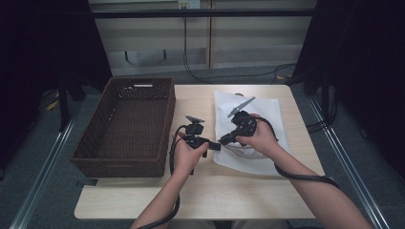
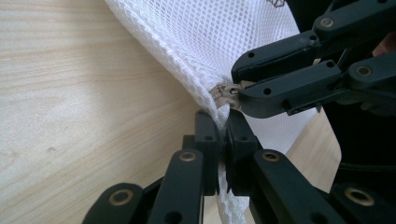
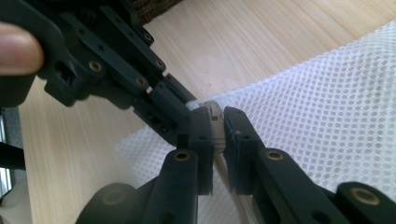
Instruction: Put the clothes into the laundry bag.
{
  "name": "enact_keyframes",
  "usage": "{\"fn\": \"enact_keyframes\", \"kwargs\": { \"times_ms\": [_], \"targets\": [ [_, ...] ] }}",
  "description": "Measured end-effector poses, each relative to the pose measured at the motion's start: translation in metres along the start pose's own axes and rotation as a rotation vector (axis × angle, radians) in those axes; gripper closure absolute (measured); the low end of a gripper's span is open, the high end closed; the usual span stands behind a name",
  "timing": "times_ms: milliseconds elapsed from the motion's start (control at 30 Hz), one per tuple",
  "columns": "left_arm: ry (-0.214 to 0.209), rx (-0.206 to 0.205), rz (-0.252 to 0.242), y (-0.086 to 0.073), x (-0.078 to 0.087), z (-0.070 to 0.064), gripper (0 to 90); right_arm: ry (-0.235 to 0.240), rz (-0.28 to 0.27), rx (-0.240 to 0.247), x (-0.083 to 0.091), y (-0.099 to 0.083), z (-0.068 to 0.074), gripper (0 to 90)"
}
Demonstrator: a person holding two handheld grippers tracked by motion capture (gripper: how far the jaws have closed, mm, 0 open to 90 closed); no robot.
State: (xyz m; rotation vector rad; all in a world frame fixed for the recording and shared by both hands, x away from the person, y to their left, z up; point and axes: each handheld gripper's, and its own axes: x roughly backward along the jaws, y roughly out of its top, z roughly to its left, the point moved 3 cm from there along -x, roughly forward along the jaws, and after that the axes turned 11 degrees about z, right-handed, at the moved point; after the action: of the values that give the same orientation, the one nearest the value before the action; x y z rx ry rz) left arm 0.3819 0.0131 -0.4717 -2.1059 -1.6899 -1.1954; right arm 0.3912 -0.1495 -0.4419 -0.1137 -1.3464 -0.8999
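A white mesh bag [image 1: 276, 116] lies flat on the right half of the wooden table [image 1: 205, 191]. At the bag's near left corner my two grippers meet tip to tip. My left gripper [image 1: 215, 146] [image 2: 223, 135] is shut on the bag's mesh edge [image 2: 196, 37], just below the zipper end. My right gripper [image 1: 223, 140] [image 3: 217, 126] is shut on the beige metal zipper pull [image 3: 214, 115] [image 2: 224, 91]. In the left gripper view the right gripper [image 2: 236, 91] comes in from the right. In the right gripper view the left gripper [image 3: 182, 122] reaches in from the upper left onto the mesh [image 3: 317, 107].
A dark brown wicker basket [image 1: 119, 167] with nothing in it stands on the table's left half, close to my left hand. Its corner [image 3: 149, 7] shows at the top of the right gripper view. Bare table lies in front of the hands. Cables trail from both grippers.
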Motion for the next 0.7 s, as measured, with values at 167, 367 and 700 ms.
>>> {"fn": "enact_keyframes", "kwargs": {
  "times_ms": [167, 367, 700],
  "targets": [
    [-0.016, 0.002, 0.006, 0.0, 0.007, 0.003, 86.2, -0.001, -0.005, 0.021, 0.002, -0.006, -0.001, 83.1],
    [0.007, -0.004, 0.021, 0.0, 0.01, 0.001, 86.2, -0.004, -0.027, 0.024, 0.001, -0.012, 0.0, 83.1],
    [0.076, -0.024, 0.039, 0.0, 0.012, -0.007, 86.2, -0.03, -0.032, 0.068, 0.0, -0.014, 0.005, 83.1]
  ]
}}
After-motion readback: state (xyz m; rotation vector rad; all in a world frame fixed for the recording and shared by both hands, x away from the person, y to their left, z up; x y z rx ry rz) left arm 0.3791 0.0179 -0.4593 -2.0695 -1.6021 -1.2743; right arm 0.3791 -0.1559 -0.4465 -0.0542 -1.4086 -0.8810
